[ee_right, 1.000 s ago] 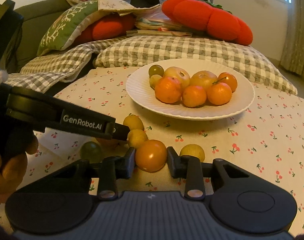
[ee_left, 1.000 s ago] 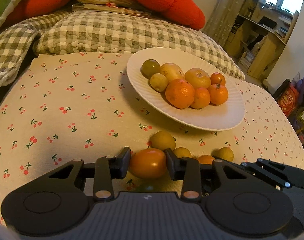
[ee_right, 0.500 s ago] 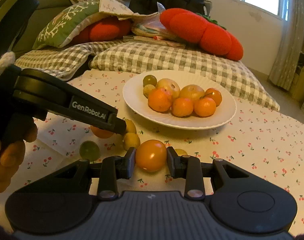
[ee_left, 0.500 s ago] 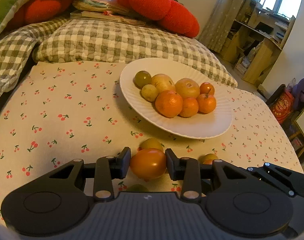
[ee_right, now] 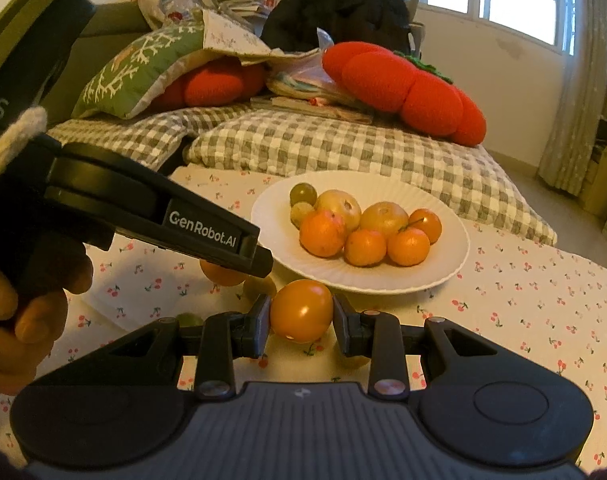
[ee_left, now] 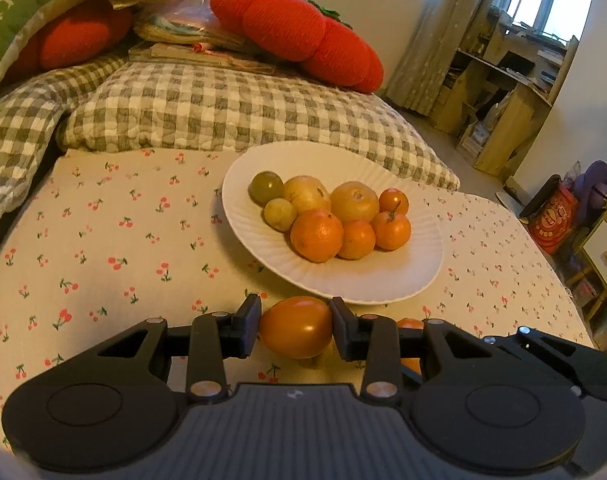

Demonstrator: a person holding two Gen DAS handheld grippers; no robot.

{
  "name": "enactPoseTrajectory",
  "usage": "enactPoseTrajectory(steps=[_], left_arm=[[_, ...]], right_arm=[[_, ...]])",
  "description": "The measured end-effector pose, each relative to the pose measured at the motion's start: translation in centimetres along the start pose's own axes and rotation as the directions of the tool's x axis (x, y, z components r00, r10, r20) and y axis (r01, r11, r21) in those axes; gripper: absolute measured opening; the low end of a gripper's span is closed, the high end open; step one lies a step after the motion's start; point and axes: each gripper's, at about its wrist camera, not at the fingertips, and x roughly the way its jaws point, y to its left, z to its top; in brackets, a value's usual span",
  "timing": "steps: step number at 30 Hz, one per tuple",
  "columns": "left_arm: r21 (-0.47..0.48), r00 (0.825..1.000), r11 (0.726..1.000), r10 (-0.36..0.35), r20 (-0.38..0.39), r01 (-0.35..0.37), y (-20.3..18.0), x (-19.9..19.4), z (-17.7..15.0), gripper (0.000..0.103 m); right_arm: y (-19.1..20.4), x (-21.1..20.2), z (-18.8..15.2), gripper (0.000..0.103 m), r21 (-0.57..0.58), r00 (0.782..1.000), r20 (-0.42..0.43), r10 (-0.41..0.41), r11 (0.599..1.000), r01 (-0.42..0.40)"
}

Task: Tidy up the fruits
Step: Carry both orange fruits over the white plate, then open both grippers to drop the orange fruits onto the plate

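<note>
My left gripper (ee_left: 296, 330) is shut on an oval orange tomato (ee_left: 296, 333), held above the cherry-print tablecloth (ee_left: 103, 240) just short of the white plate (ee_left: 383, 288). My right gripper (ee_right: 301, 318) is shut on a round orange tomato (ee_right: 301, 311), also near the plate (ee_right: 443, 268). The plate carries several oranges, yellow fruits and green ones. In the right wrist view the left gripper's arm (ee_right: 163, 220) reaches in from the left, with its orange fruit (ee_right: 219, 274) partly showing below it. Loose fruit lies under both grippers, mostly hidden.
A checked quilt (ee_left: 223, 112) with red tomato-shaped cushions (ee_left: 299, 36) and a green pillow (ee_right: 143, 68) lies behind the table. A person's hand (ee_right: 23, 312) holds the left gripper. Wooden shelves (ee_left: 503, 92) and bags (ee_left: 555, 216) stand at the right.
Both grippers have risen with their tomatoes still clamped. The loose fruits on the cloth have dropped out of sight behind the fingers, and the plate now sits lower in both views.
</note>
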Motion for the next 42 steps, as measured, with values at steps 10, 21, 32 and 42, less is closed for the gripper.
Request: enactPoseTrajectory(steps=[10,21,32,42], left_arm=[[-0.031,1.000,0.999,-0.008,0.017,0.008,0.7,0.5,1.7,0.035],[-0.035,0.998,0.999,-0.035,0.042,0.037,0.2,2.5,3.3,0.035],[-0.063,0.998,0.998,-0.017,0.053,0.021,1.3,4.6,4.5,0.035],[-0.053,0.998,0.998,-0.025,0.057,0.028,1.7,5.1,4.7,0.037]], right_arm=[[-4.8,0.2,0.5,0.030,0.154,0.999,0.035,0.012,0.988,-0.017],[-5.7,2.3,1.1,0.030,0.166,0.998,0.062,0.020,0.986,-0.030],[-5.3,4.5,1.5,0.030,0.158,0.997,0.058,0.042,0.986,-0.050],[-5.6,4.7,0.9,0.033,0.216,0.998,0.051,0.040,0.975,-0.050]])
